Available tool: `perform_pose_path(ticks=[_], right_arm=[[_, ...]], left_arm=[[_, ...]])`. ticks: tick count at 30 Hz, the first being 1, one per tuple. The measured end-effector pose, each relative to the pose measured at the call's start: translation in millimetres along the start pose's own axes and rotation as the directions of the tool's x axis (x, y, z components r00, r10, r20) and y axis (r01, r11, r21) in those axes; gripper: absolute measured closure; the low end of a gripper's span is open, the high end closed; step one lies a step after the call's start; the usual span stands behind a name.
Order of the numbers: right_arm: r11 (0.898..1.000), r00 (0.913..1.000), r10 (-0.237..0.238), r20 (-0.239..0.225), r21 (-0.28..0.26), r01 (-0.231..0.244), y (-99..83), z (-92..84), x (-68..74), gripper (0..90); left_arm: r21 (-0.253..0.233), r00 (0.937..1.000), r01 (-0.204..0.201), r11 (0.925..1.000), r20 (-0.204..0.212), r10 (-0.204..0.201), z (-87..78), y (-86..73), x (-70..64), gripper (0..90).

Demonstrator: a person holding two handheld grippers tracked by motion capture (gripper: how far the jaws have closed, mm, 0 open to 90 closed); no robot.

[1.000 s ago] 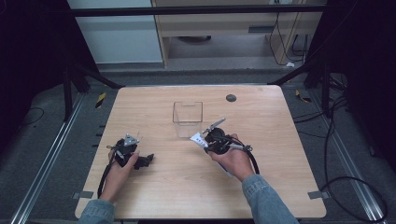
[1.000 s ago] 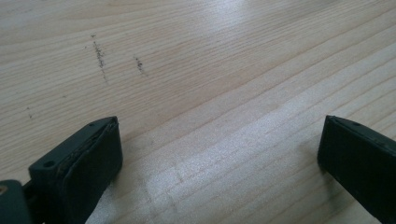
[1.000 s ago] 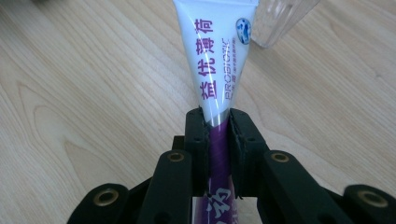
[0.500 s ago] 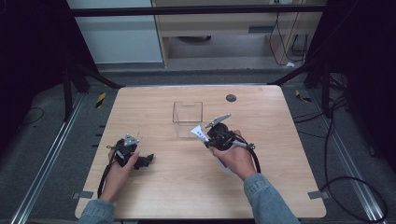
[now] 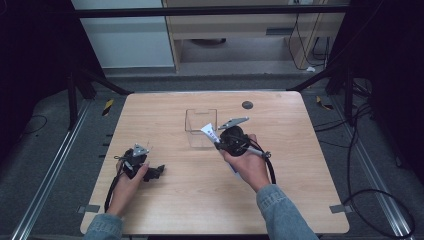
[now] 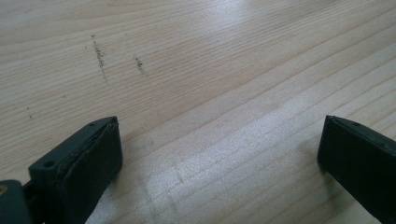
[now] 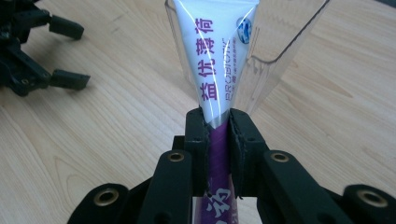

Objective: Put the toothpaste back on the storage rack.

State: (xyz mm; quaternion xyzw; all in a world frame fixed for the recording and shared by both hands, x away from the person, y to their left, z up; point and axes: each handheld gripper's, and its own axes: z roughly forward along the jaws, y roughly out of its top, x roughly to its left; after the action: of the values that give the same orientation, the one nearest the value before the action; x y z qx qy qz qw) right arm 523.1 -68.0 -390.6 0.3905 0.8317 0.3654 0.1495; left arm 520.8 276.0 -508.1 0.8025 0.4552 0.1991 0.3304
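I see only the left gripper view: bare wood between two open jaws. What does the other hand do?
Observer: The right gripper is shut on a white and purple tube.
Operator: Where does the tube point?
Observer: Its flat end points at a clear plastic box, open on top, near the middle of the table.
Operator: And my own gripper, where is it on the table?
Observer: The left gripper lies low over the table's left part, apart from the box.
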Motion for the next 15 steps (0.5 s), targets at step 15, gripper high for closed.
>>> perform_pose_path(ticks=[15], right_arm=[[0.991,0.9994,0.024,0.024,-0.131,-0.021,34.4,-7.0,4.1,79.0]], left_arm=[[0.0,1.0,0.0,1.0,0.0,0.0,0.0,0.0,0.0,0.0]])
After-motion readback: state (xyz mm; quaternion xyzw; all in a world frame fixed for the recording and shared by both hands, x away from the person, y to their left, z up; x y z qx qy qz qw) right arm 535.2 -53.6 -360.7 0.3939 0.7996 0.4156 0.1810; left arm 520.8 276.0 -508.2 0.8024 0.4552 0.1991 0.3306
